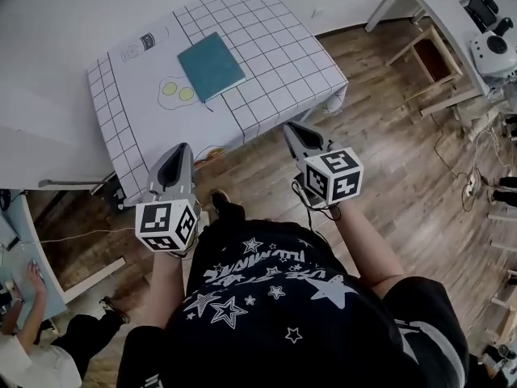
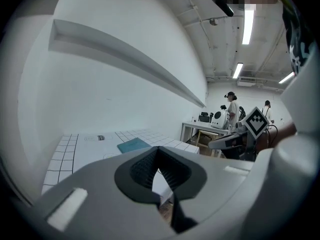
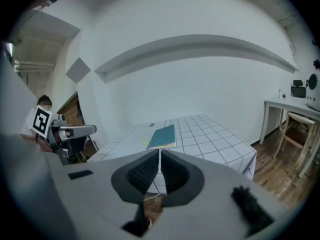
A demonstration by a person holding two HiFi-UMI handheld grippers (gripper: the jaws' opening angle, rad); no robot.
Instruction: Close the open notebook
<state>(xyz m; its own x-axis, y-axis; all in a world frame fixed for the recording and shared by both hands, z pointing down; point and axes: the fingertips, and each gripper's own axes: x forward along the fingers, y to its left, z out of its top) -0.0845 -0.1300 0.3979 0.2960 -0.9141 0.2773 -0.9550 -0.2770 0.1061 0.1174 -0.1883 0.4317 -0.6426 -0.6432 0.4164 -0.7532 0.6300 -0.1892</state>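
— Two grippers in play here. How do their jaws stand?

— The left gripper (image 2: 158, 149) has its dark ribbed pads brought together at the tips, with nothing between them. The right gripper (image 3: 159, 151) is much the same, its pads drawn in until only a sliver of light shows, and it holds nothing.

— And where are they?

— Both are held in the air in front of the person's black shirt with white stars (image 1: 275, 297). They sit side by side but apart, each with its black-and-white marker cube nearest the hand. They hang over the brown wooden plank floor (image 1: 388, 144), short of the table, and they point toward it with a slight downward tilt.

— So where is the notebook?

— The flat teal rectangular notebook (image 1: 210, 65) lies closed, cover up, on the square table draped in a white cloth with a black grid (image 1: 275, 47). It is well apart from both grippers and turned at an angle to the table's edges. Its near-left corner is just beside two yellow circles (image 1: 178, 92) drawn on a plain white patch of the cloth.

— What's further out?

— To the right of the table there is a white desk (image 1: 420, 6) with a pale wooden stool (image 1: 428, 55) by it. Cables trail across the floor on that side. At the lower left of the head view, another person in a white top (image 1: 28, 362) sits at a pale desk.
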